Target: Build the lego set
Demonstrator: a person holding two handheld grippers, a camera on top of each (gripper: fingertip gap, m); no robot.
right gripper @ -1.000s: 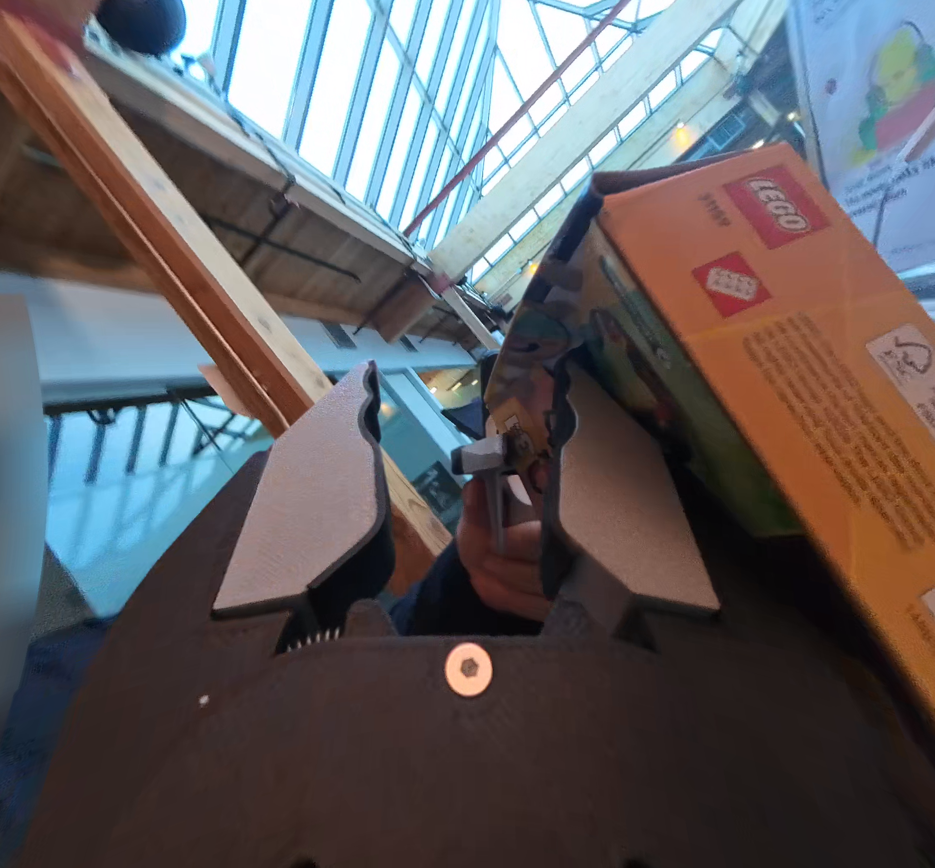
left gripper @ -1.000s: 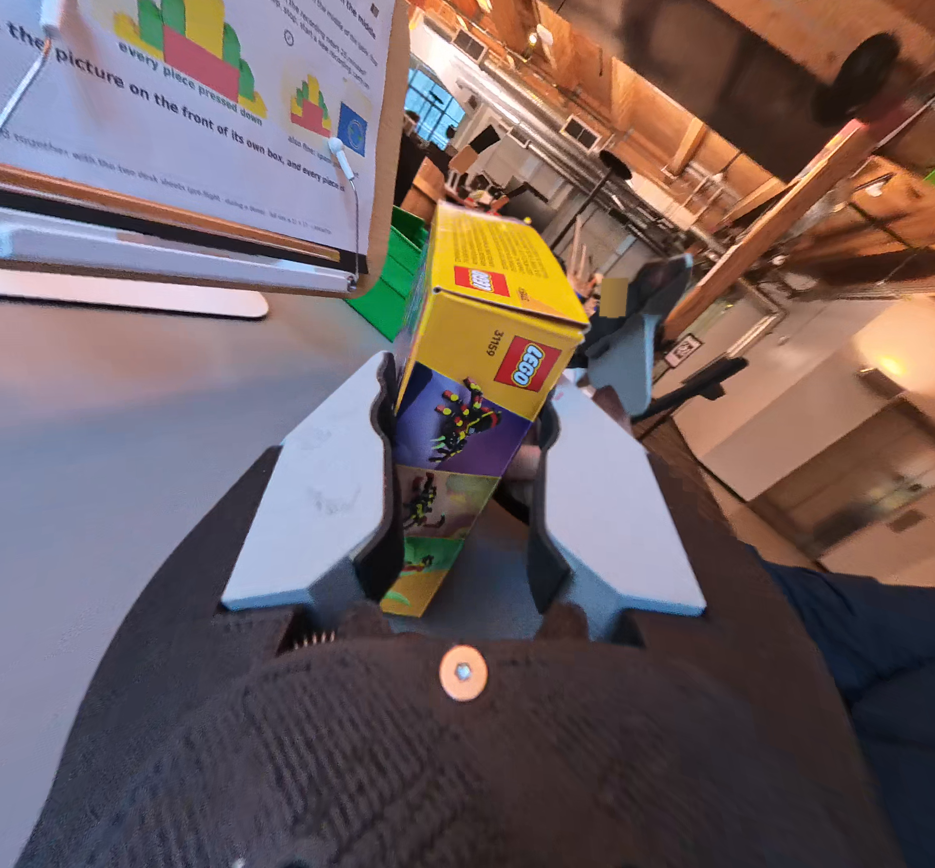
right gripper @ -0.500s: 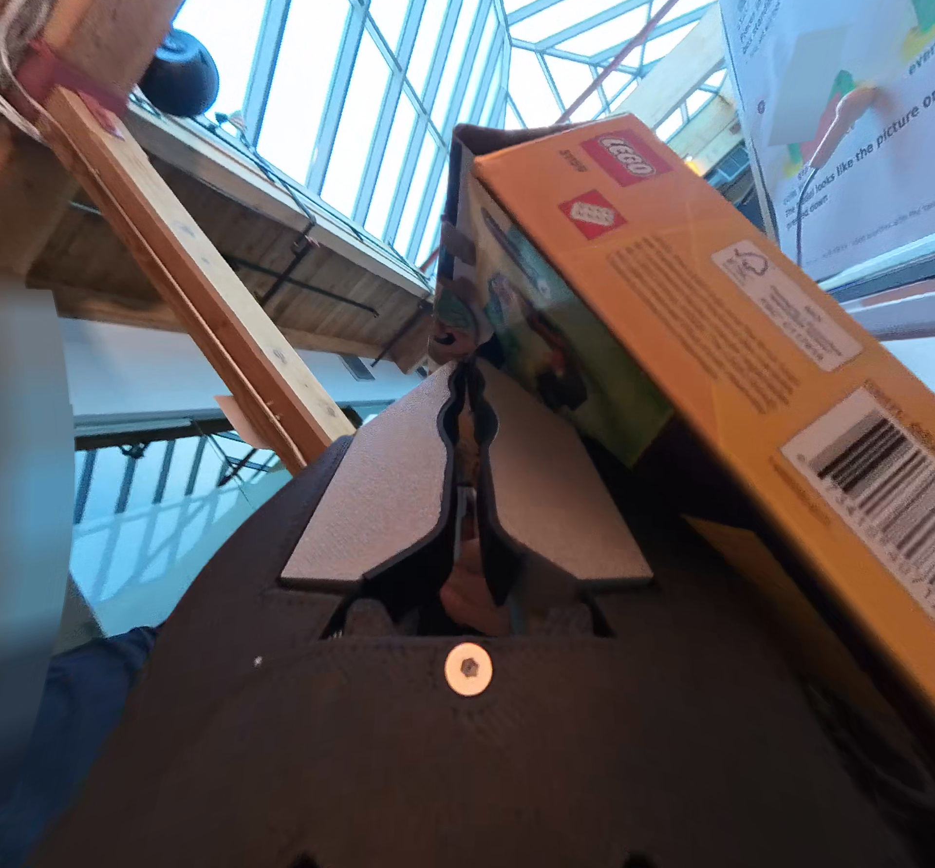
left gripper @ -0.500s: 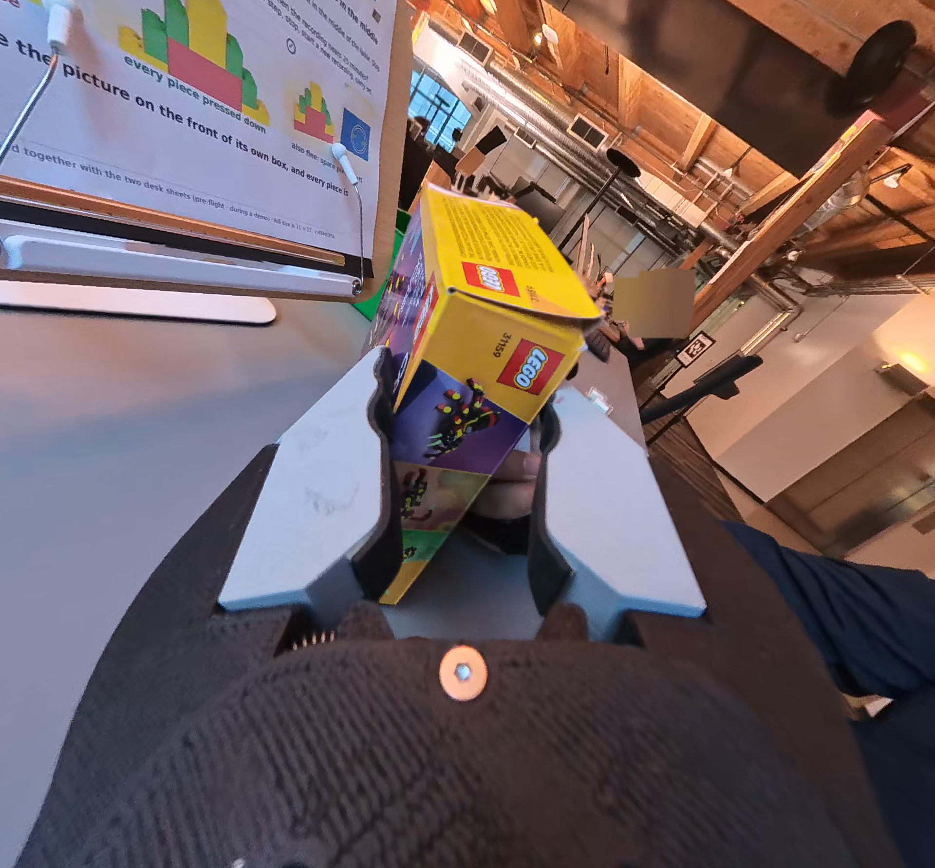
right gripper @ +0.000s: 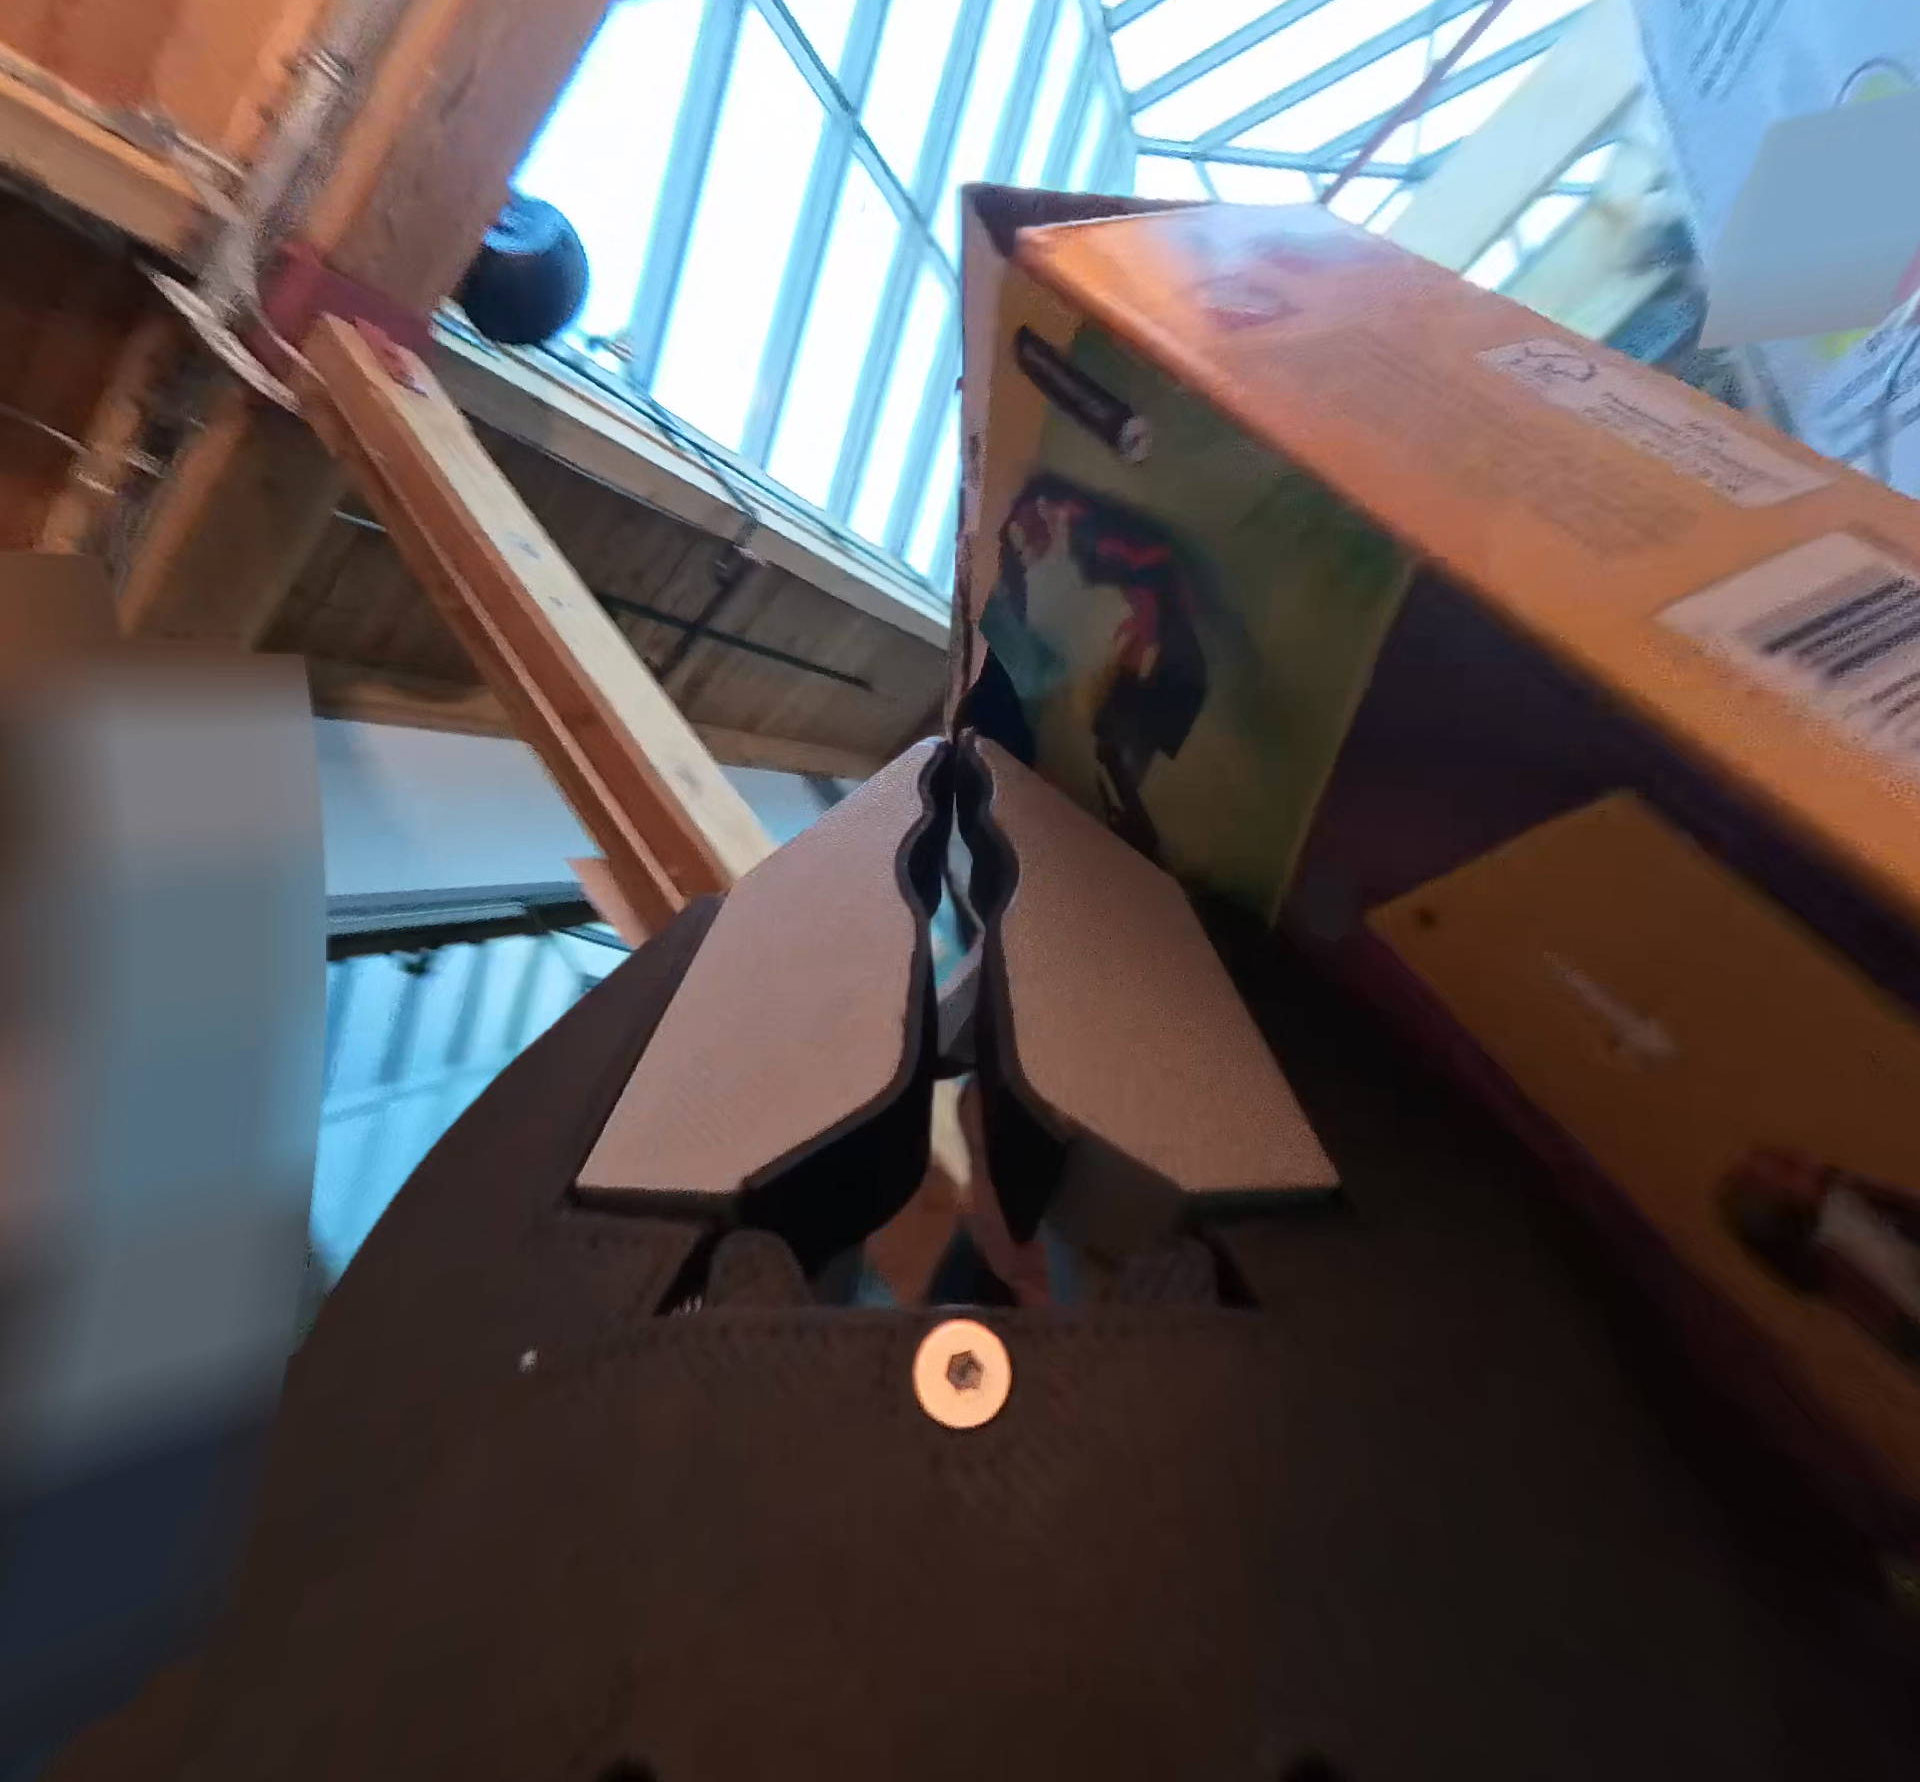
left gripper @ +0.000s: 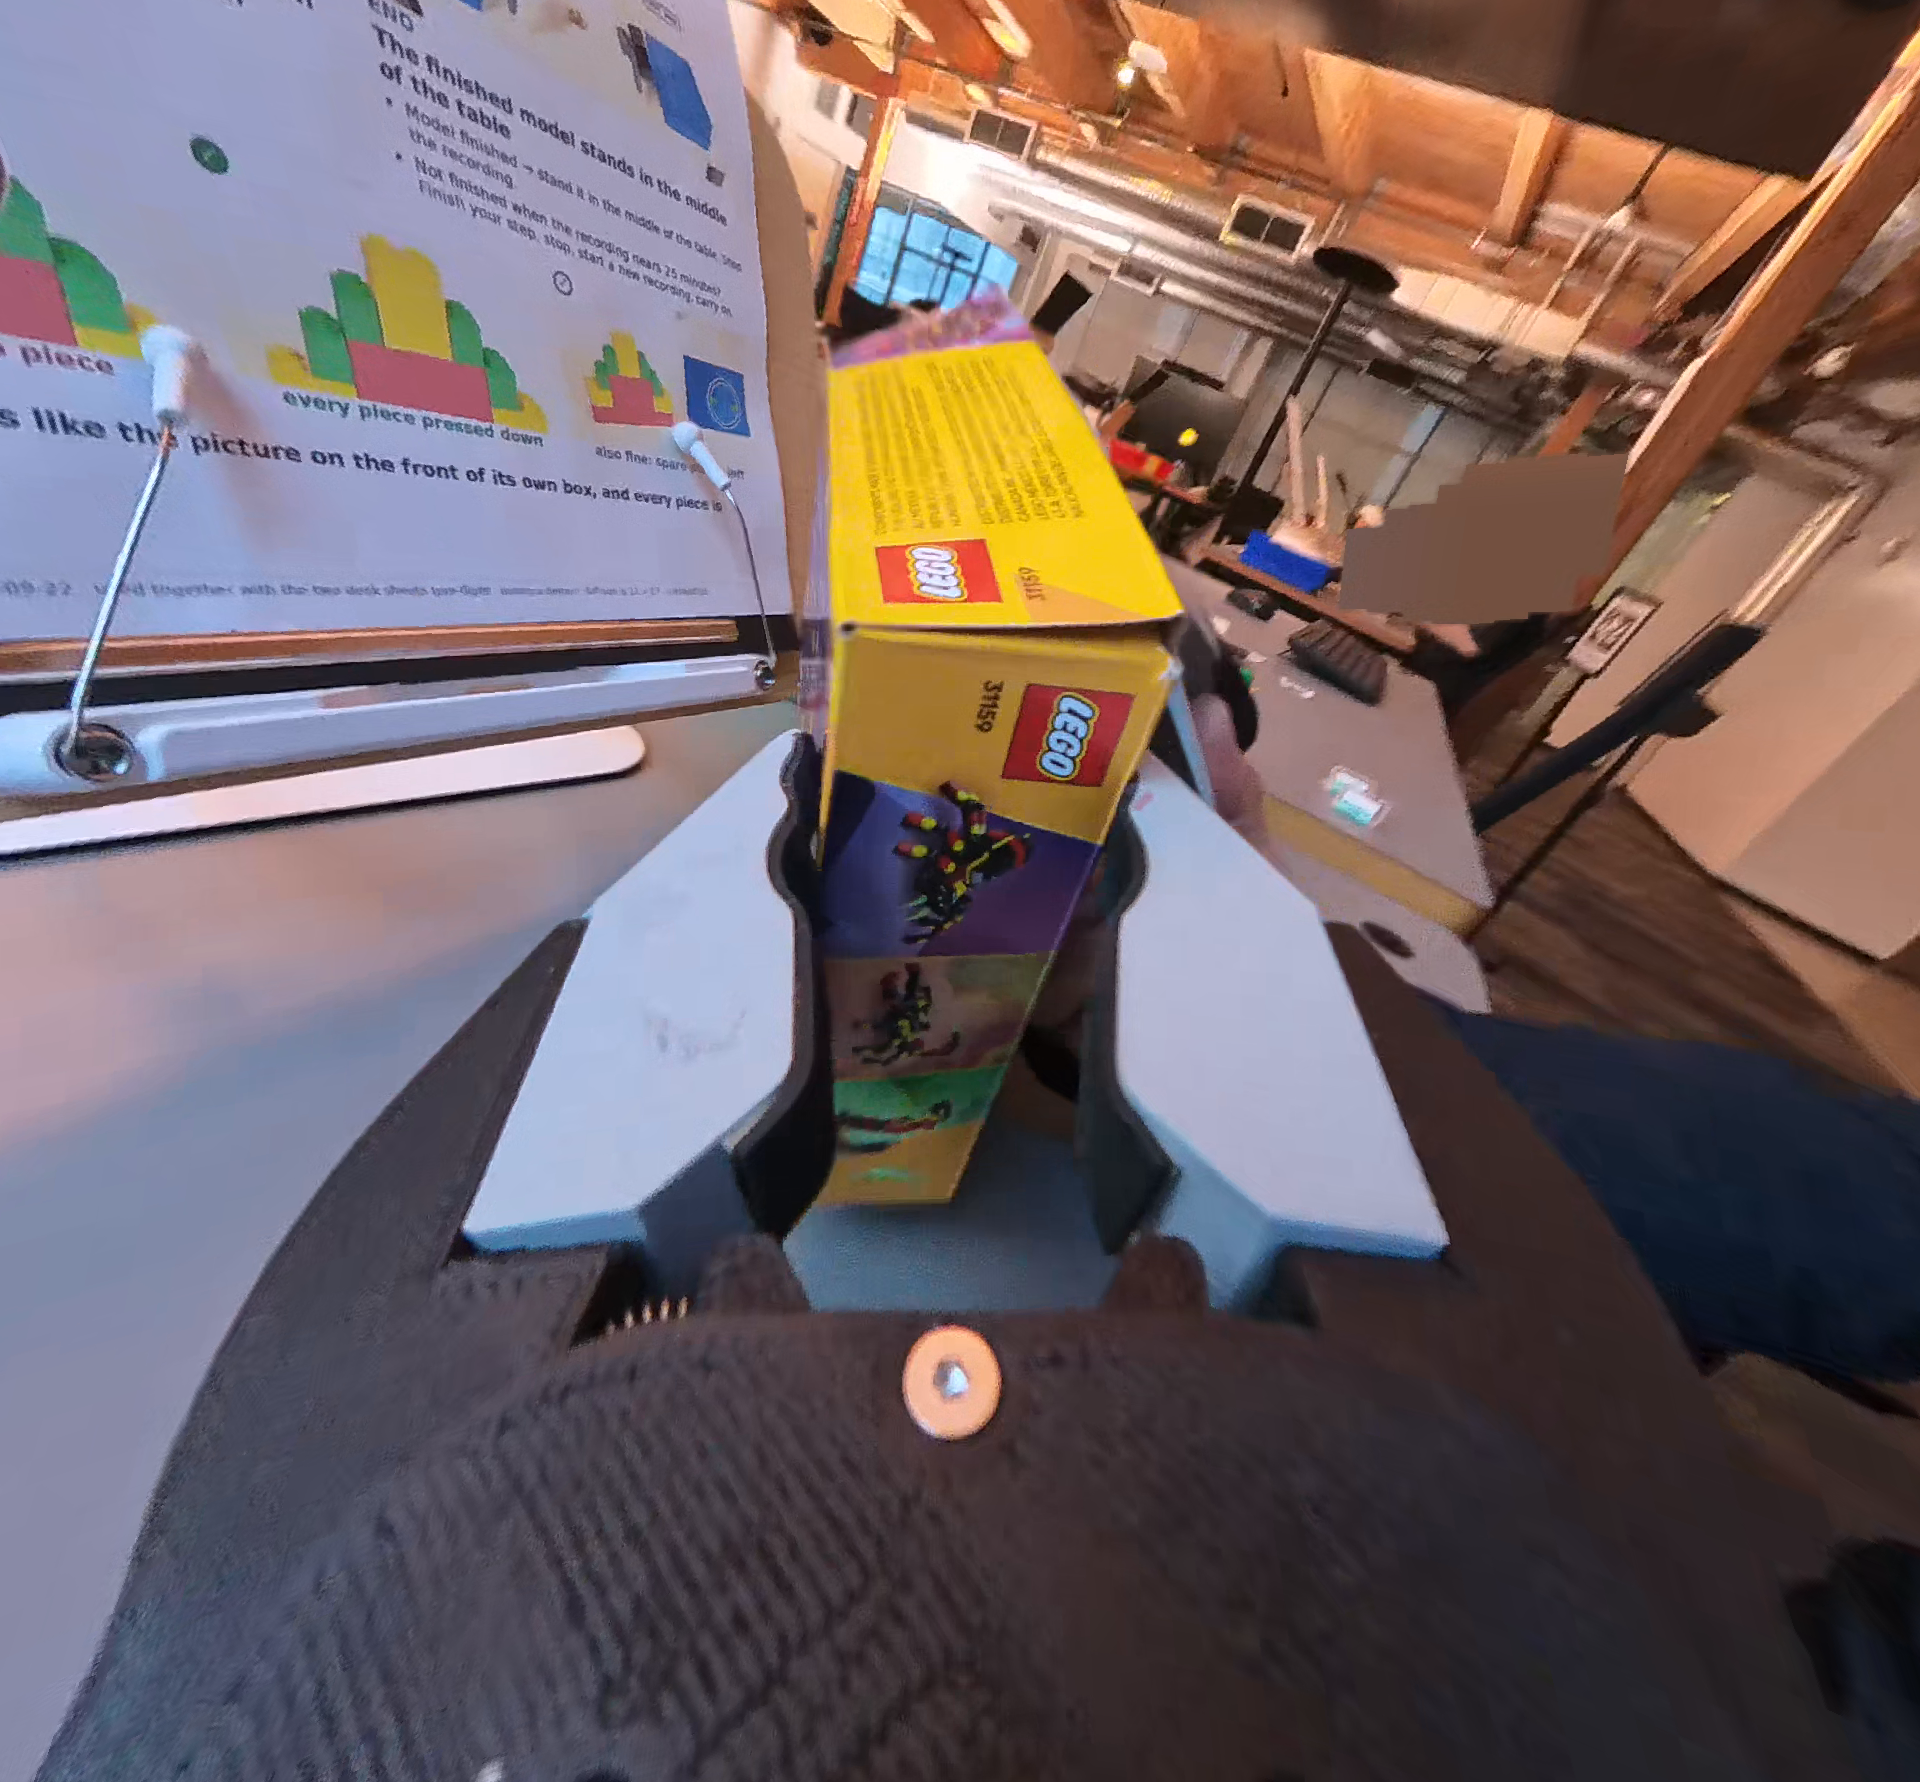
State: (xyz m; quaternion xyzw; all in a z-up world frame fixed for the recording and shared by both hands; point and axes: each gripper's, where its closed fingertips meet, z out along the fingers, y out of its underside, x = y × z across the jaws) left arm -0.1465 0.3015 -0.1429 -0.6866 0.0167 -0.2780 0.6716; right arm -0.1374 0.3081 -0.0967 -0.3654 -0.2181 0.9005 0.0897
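Observation:
A yellow lego box (left gripper: 987, 652) is held above the grey table (left gripper: 260, 1005), end face toward the left wrist camera. My left gripper (left gripper: 956, 797) is shut on it, one finger on each broad side. In the right wrist view the box (right gripper: 1455, 485) rises to the upper right. My right gripper (right gripper: 958, 761) is shut on the thin edge of the box's end flap (right gripper: 1143, 610), which stands out from the box. A dark gap shows behind the flap. The right gripper is mostly hidden behind the box in the left wrist view.
A printed instruction sheet (left gripper: 395, 278) on a white stand (left gripper: 312, 745) stands at the back left of the table. A hand (left gripper: 1231, 756) and a dark blue sleeve (left gripper: 1662, 1161) are at the right. Other desks (left gripper: 1371, 776) lie beyond.
My right gripper went from open to shut on the edge of the box flap. The box turned more upright in the left gripper, and the flap now stands farther out.

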